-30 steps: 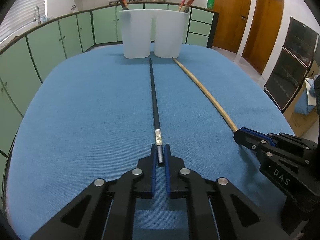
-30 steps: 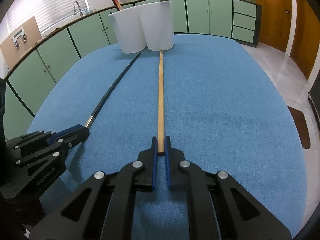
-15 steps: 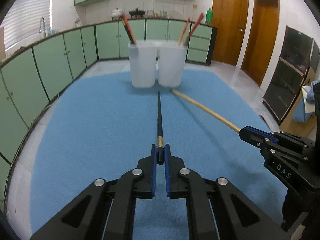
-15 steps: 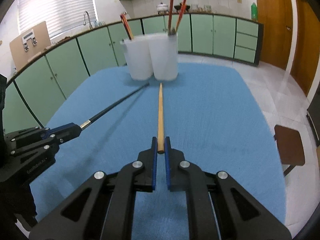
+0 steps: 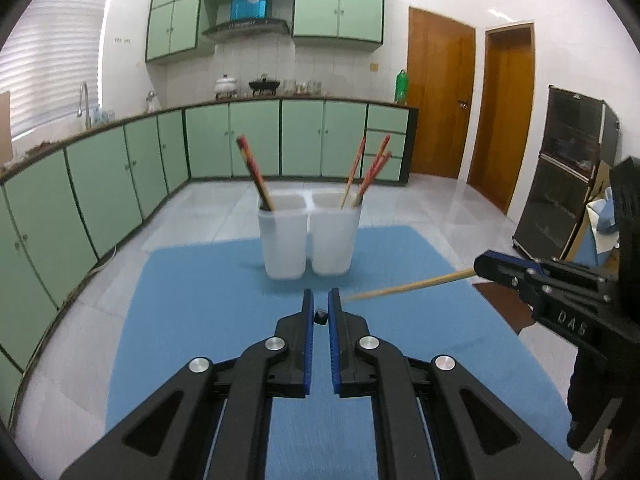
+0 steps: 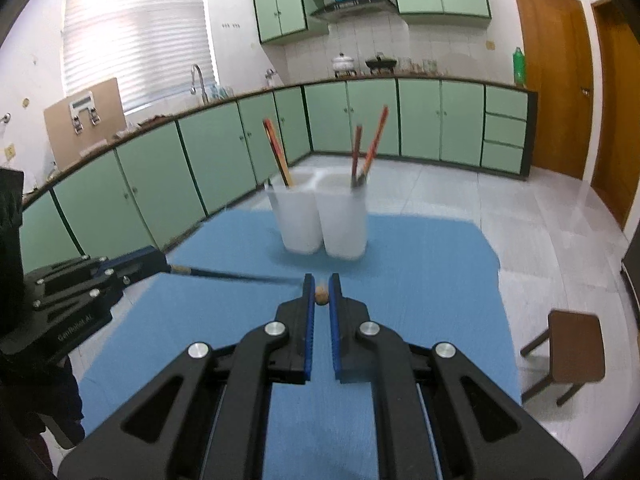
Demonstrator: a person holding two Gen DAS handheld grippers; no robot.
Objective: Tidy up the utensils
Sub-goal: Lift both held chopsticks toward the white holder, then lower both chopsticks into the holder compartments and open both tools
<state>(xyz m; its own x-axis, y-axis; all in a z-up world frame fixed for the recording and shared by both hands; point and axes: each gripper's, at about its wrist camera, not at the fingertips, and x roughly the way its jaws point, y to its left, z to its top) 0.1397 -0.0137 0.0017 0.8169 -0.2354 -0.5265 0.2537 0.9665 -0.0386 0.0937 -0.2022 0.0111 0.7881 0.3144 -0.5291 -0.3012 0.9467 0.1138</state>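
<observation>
Blue-padded left gripper (image 5: 321,307) clamped on the butt of a black chopstick (image 5: 320,317), seen end-on, raised above the blue cloth (image 5: 192,320). Same for the right gripper (image 6: 321,287), pinching a wooden chopstick (image 6: 321,295) at its end, likewise clear of the cloth. In the left wrist view, at three o'clock, the right gripper again, wooden shaft angling toward centre. In the right wrist view, at nine o'clock, the left gripper with its dark shaft. Farther, at twelve o'clock, twin white holder (image 5: 308,236) on the cloth: red chopsticks (image 5: 254,172) leaning in both cups. Beyond, green cabinets (image 5: 256,140).
</observation>
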